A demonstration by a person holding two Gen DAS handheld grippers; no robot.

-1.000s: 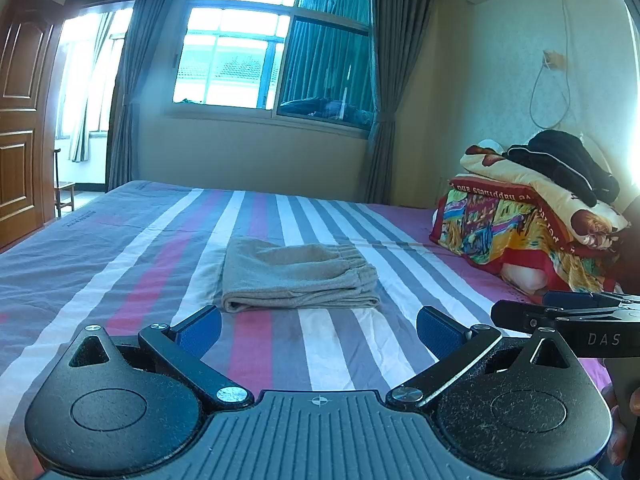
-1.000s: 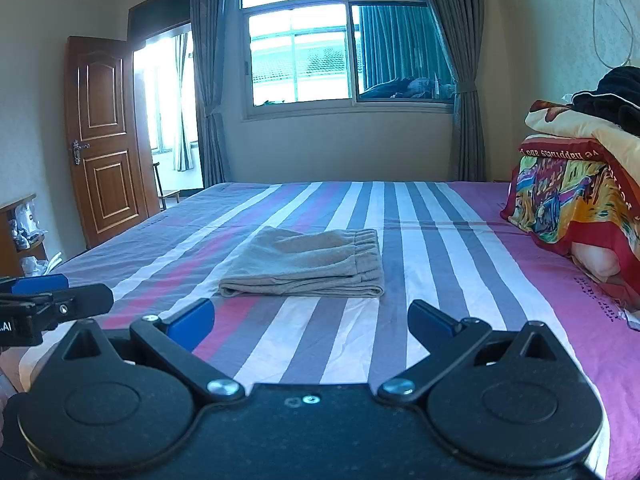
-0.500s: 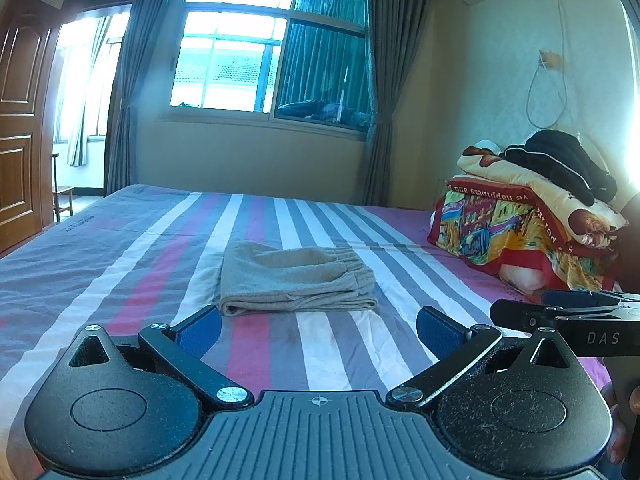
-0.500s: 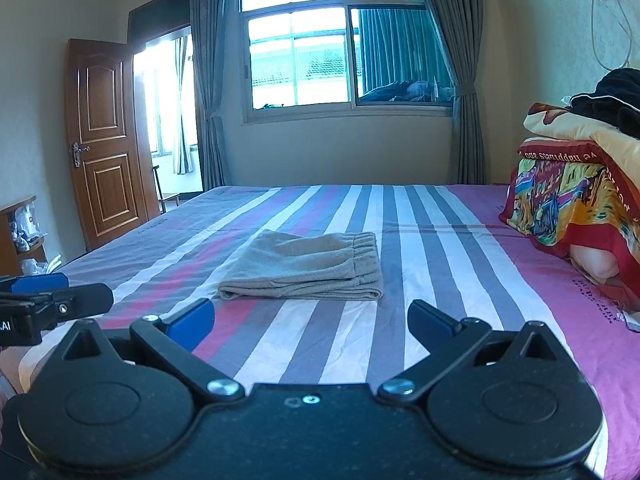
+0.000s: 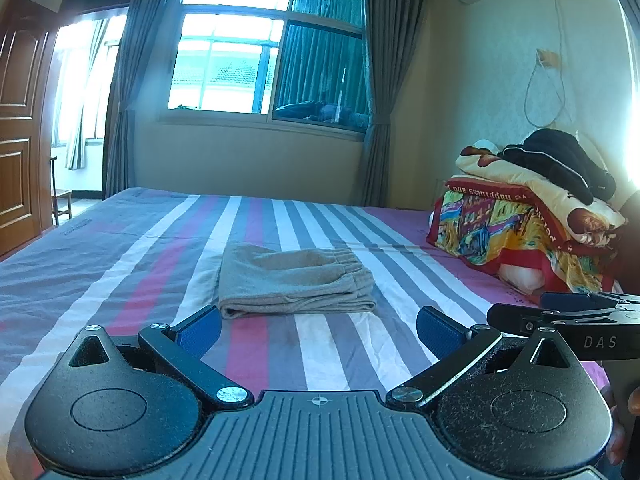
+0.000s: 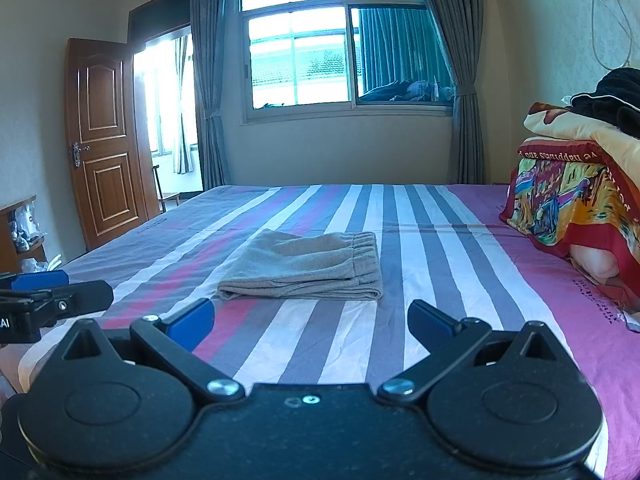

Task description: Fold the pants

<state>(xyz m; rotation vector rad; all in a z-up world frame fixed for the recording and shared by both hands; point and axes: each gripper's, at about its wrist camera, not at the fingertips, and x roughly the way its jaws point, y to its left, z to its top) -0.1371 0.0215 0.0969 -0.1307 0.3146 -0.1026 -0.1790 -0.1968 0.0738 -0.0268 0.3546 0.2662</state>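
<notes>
Left gripper (image 5: 318,328): we are holding it low over the near edge of the bed, its two blue-padded fingers (image 5: 200,330) spread wide with nothing between them.
Right gripper (image 6: 310,322): we are carrying it level beside the left one, jaws likewise spread wide and gripping nothing; its body is showing at the right edge of the left wrist view.
Lettering on the grippers: we are reading "DAS" in pale capitals on the right gripper's flank in the left wrist view, and "AI" at the cut-off edge of the left gripper's flank in the right wrist view.
Pants (image 5: 294,280): we are seeing them lying folded into a compact grey rectangle on the bed, elastic waistband to the right, just beyond both sets of fingertips and touching neither.
Bed (image 6: 432,248): it is wearing a sheet striped in grey, white, pink and purple; small print at its left edge is too blurred for us to read.
Folded quilts (image 5: 516,224): they are sitting stacked at the right side of the bed, well apart from the pants; on the red border we are reading, upside down, "ve happiness and".
Black garment (image 5: 560,160): it is lying on top of the quilts.
</notes>
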